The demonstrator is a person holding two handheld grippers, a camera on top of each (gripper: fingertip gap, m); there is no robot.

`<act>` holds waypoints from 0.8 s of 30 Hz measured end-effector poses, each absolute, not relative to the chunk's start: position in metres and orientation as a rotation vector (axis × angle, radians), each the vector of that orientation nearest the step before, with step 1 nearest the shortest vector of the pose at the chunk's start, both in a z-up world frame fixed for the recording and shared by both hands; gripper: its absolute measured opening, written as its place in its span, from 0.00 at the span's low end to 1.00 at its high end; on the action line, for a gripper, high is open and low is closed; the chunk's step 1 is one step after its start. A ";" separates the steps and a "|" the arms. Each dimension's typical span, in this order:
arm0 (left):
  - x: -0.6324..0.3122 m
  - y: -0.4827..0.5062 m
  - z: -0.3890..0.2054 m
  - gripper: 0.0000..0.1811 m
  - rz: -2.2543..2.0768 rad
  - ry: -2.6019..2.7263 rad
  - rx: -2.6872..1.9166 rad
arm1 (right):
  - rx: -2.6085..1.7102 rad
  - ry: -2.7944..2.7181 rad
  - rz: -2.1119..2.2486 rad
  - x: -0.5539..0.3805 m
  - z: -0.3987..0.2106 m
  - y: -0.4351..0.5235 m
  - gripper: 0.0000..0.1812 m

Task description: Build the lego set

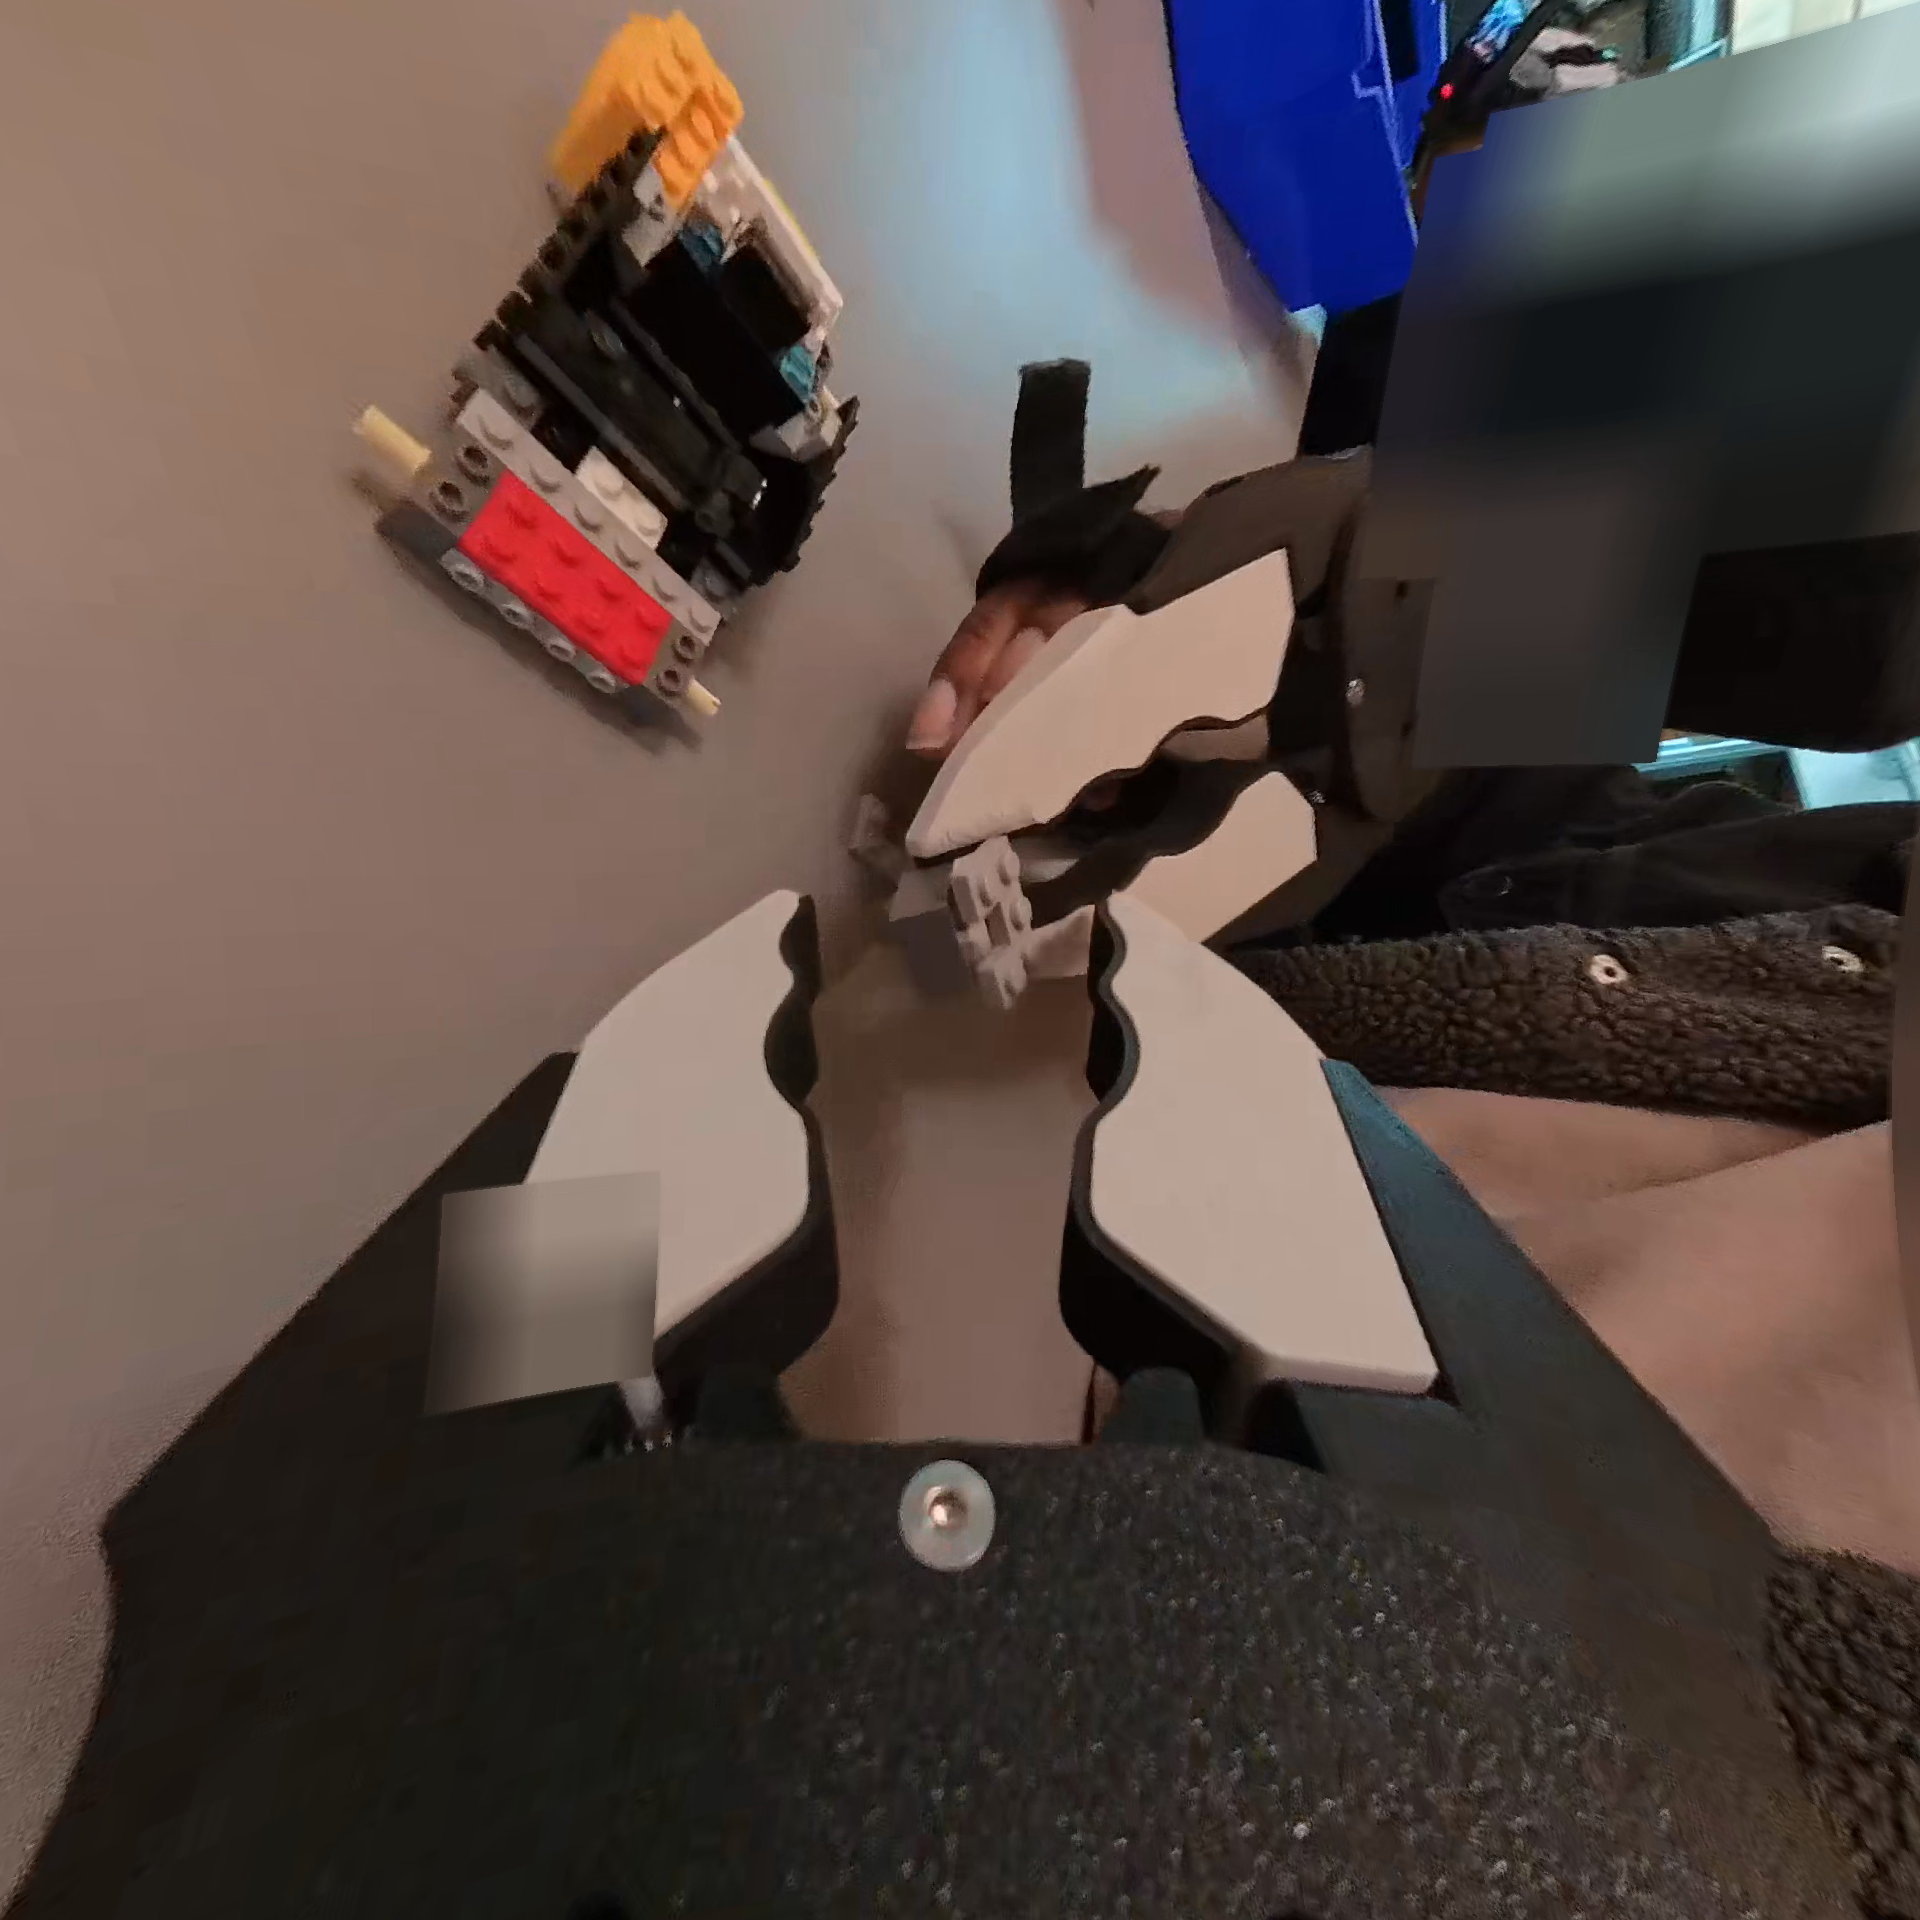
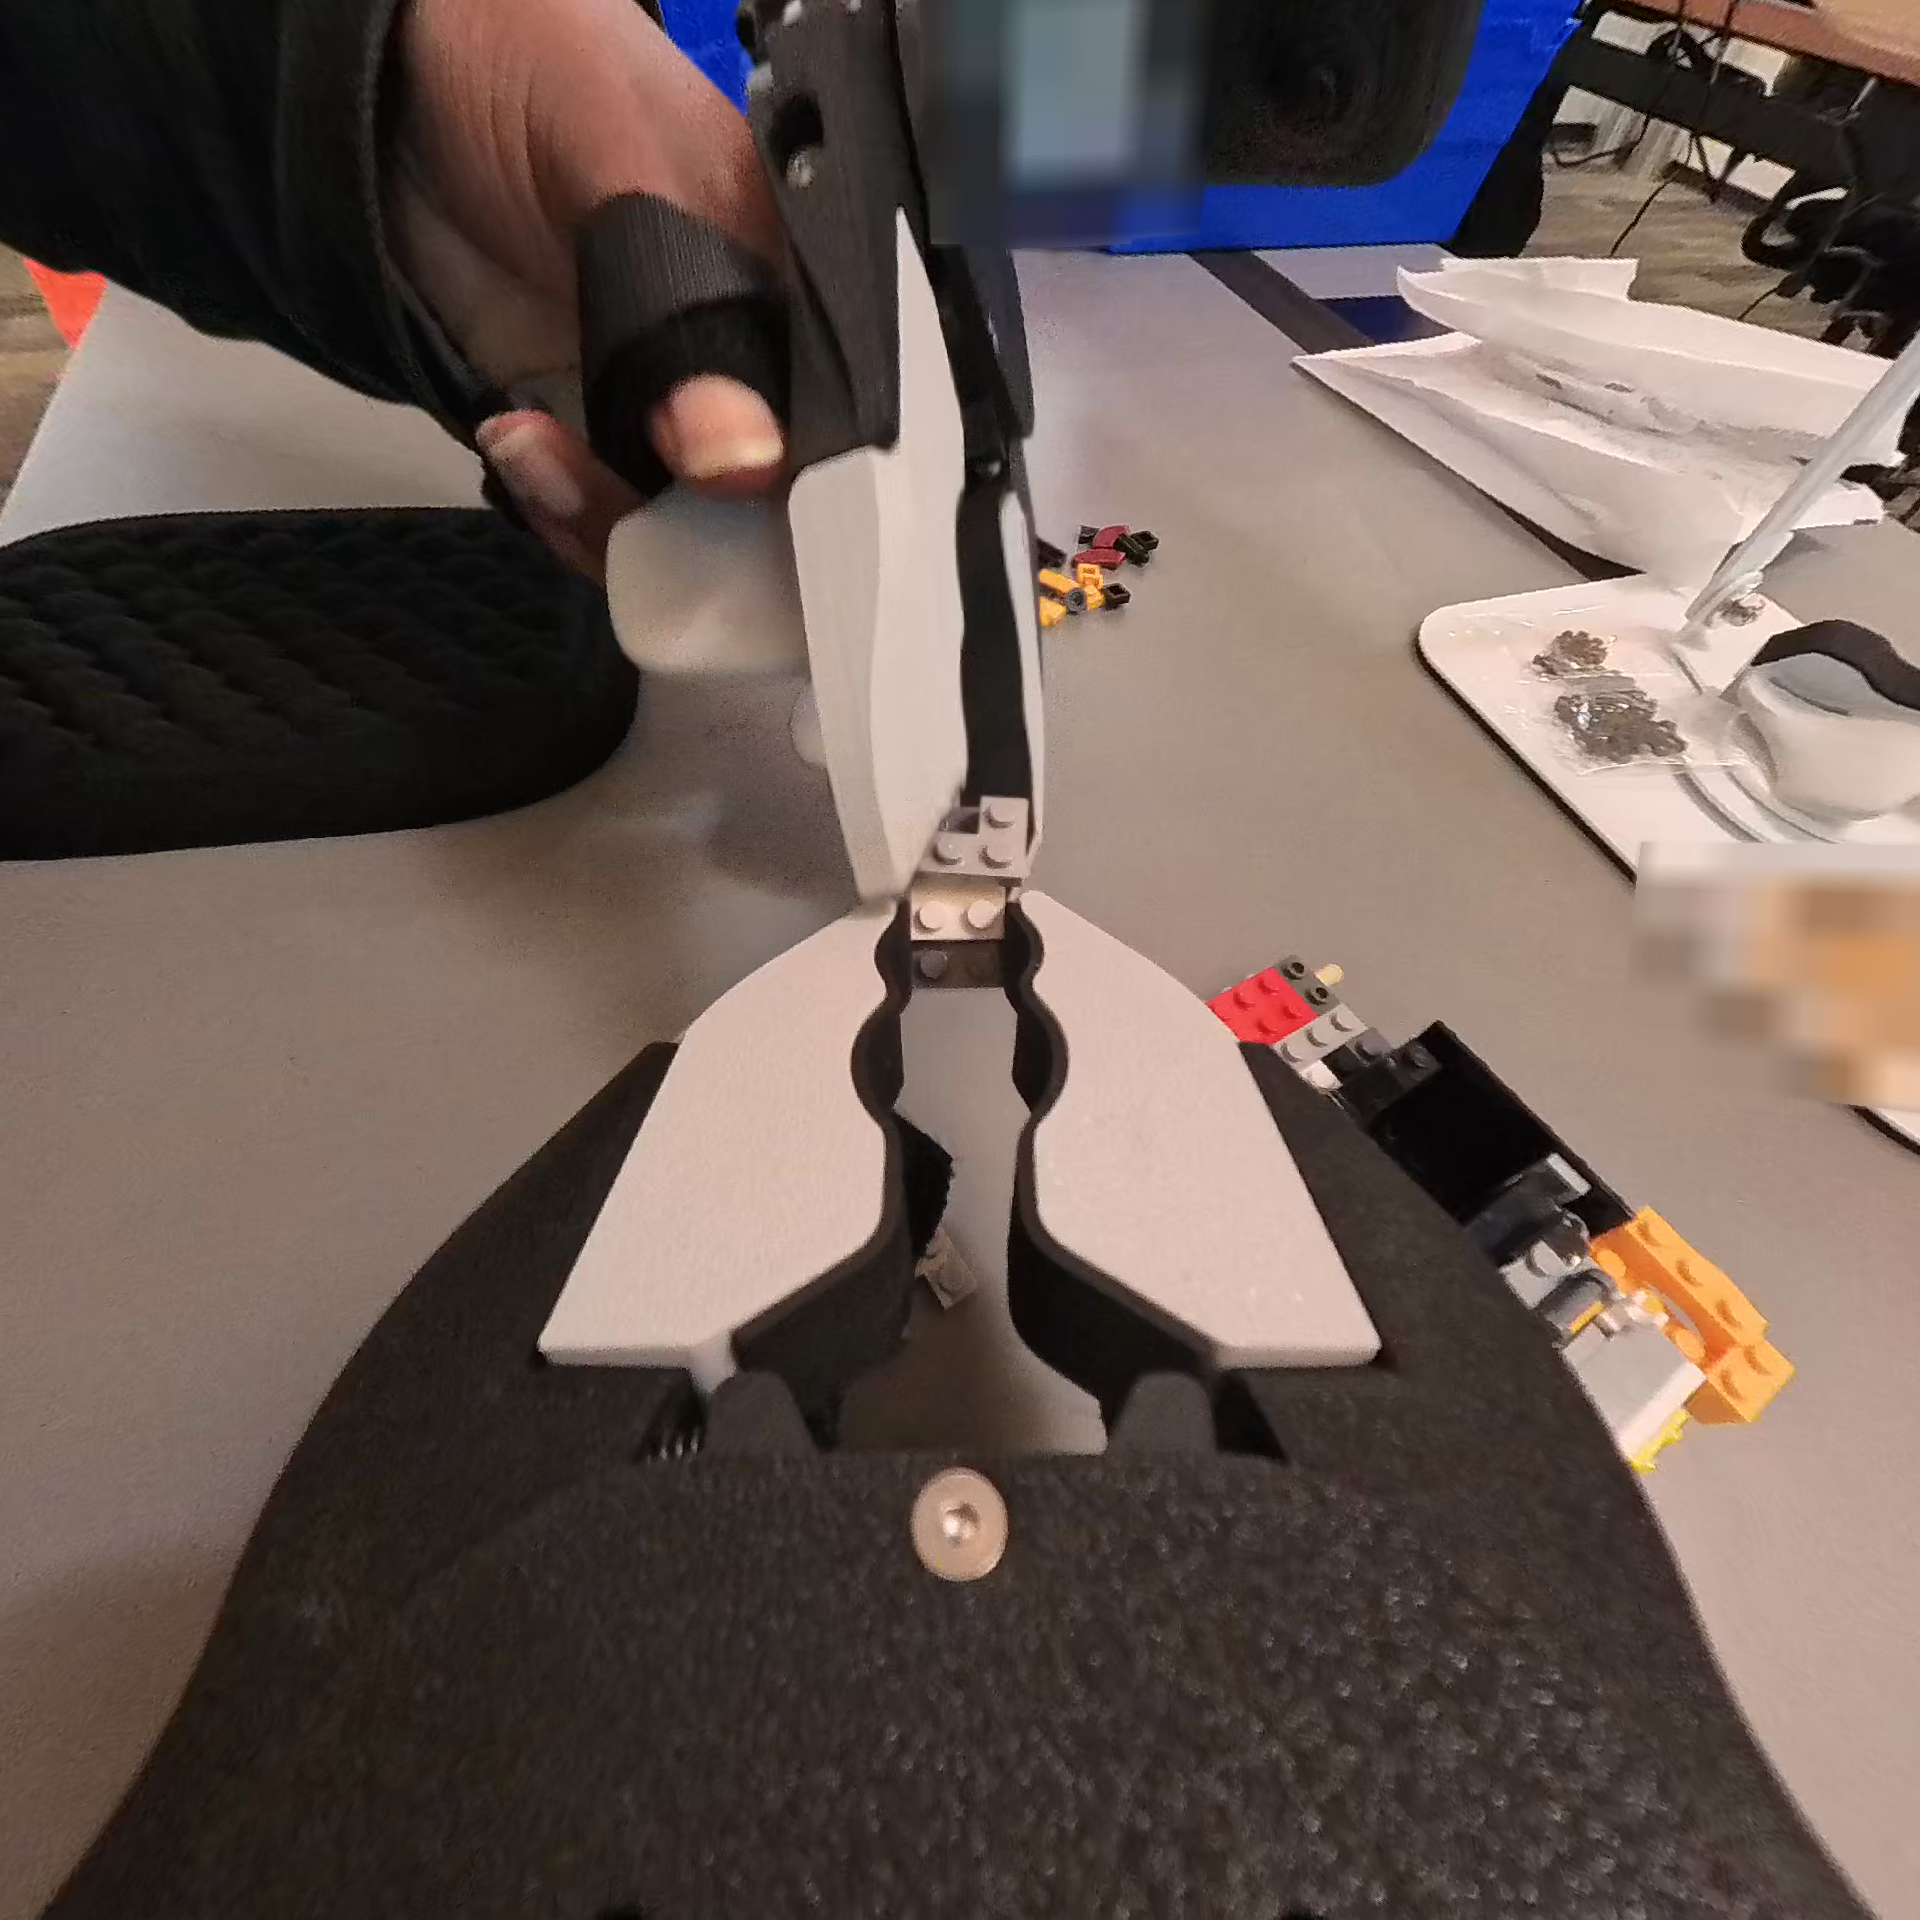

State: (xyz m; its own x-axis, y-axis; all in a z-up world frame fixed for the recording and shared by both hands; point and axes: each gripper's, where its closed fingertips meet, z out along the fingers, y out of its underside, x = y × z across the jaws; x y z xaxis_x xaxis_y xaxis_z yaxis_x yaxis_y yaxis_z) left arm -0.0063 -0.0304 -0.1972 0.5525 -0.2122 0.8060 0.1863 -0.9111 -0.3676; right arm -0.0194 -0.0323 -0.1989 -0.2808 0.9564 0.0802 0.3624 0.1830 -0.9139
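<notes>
- Two hand-held grippers meet tip to tip over the grey tabletop (image 2: 1299,727).
- Right hand-held gripper (image 2: 956,925): fingers pinched together on a small grey brick stack (image 2: 956,920). Contact is at the very tips only; the gap behind is empty.
- Stack orientation, right wrist view: long axis runs straight ahead of the right hand-held gripper, in line with its fingers. Studs face up toward the camera. A dark layer sits nearest the camera, with light grey plates beyond it.
- Left hand-held gripper (image 1: 951,914): fingers apart, nothing clamped. The stack's studded plate (image 1: 987,914) sits just ahead of the gap between its tips, touching neither that I can see.
- In the left wrist view, the right hand-held gripper (image 1: 914,873) enters from the right, tilted down to the left.
- In the right wrist view, the left hand-held gripper comes down steeply from above, held by a hand (image 2: 582,208) with a black strap across one finger.
- Partly built model (image 2: 1455,1164) lies on the tabletop just right of the right hand-held gripper. Its long axis is diagonal, red end farther ahead, orange end nearer the camera.
- From the left hand-held gripper the same model (image 1: 623,416) is ahead and to the left, well apart, red end nearer.
- Loose small pieces (image 2: 1091,571) lie beyond the left hand-held gripper.
- One stray grey piece (image 2: 945,1278) is on the tabletop under the right fingers.
</notes>
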 end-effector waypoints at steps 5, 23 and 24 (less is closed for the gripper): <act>-0.001 -0.028 -0.199 0.20 -1.348 0.025 -2.362 | -1.248 -1.779 1.014 -0.019 -0.204 -0.028 0.09; -0.011 -0.026 -0.199 0.11 -1.329 -0.003 -2.305 | -1.188 -1.788 0.905 -0.021 -0.205 -0.026 0.09; -0.011 -0.026 -0.199 0.11 -1.326 -0.001 -2.307 | -1.184 -1.789 0.899 -0.021 -0.205 -0.026 0.09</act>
